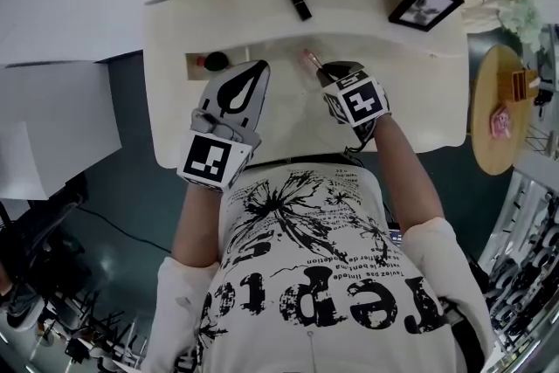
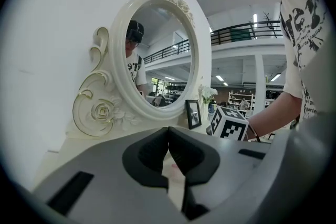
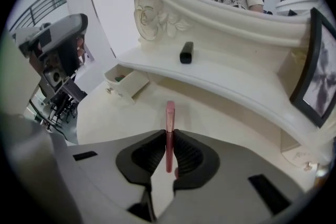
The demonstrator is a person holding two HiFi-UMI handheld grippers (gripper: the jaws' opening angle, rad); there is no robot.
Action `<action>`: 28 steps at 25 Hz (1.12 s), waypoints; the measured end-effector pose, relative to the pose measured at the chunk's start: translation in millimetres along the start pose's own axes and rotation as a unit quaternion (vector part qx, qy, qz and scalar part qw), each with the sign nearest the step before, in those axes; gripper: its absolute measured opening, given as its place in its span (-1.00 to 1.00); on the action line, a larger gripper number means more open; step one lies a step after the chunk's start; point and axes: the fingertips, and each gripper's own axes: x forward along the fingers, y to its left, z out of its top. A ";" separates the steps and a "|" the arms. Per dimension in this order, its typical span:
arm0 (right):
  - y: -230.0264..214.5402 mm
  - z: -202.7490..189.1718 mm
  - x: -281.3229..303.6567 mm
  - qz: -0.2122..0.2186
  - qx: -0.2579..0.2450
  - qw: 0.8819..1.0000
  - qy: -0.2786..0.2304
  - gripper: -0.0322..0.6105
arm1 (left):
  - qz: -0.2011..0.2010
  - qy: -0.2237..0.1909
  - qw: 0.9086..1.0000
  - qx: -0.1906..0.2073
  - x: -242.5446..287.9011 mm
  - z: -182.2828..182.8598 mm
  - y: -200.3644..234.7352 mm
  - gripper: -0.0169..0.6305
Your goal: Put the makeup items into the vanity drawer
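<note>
While both tools hover over the cream vanity top (image 1: pixel 410 100), only the right gripper (image 1: pixel 327 72) carries anything. Its jaws are nearly together and clamped on a slim pink tube (image 3: pixel 169 113), which stands on edge between the pads and pokes out past the tips towards 12 o'clock in the right gripper view. Whether its far end touches the top cannot be told.

The left gripper (image 1: pixel 258 70) has its jaws together at the tips with nothing between them.

In the head view, the small drawer (image 1: pixel 194 63) stands pulled open at 9 o'clock from the pink tube, just past the left gripper's tips, with a red item (image 1: pixel 200 61) and a dark round item (image 1: pixel 217 61) inside. A black tube (image 1: pixel 300 3) lies on the raised shelf (image 1: pixel 367 0) at 11 o'clock from the right gripper.
</note>
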 end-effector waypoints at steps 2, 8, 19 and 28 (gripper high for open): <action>11.2 15.5 -8.8 0.014 -0.016 1.000 -0.012 -0.71 | 0.003 -0.003 1.000 0.003 -8.5 3.0 1.3 -0.91; 60.0 71.8 -24.9 0.055 -0.086 0.994 -0.050 -0.71 | 0.036 -0.009 0.999 0.012 -45.5 11.5 23.1 -0.91; 158.6 140.3 6.5 0.116 -0.215 0.967 -0.067 -0.71 | 0.129 -0.018 0.992 -0.005 -124.7 8.8 93.6 -0.91; 196.0 152.8 42.8 0.124 -0.258 0.957 -0.043 -0.71 | 0.172 -0.017 0.985 -0.023 -164.9 -6.3 123.4 -0.91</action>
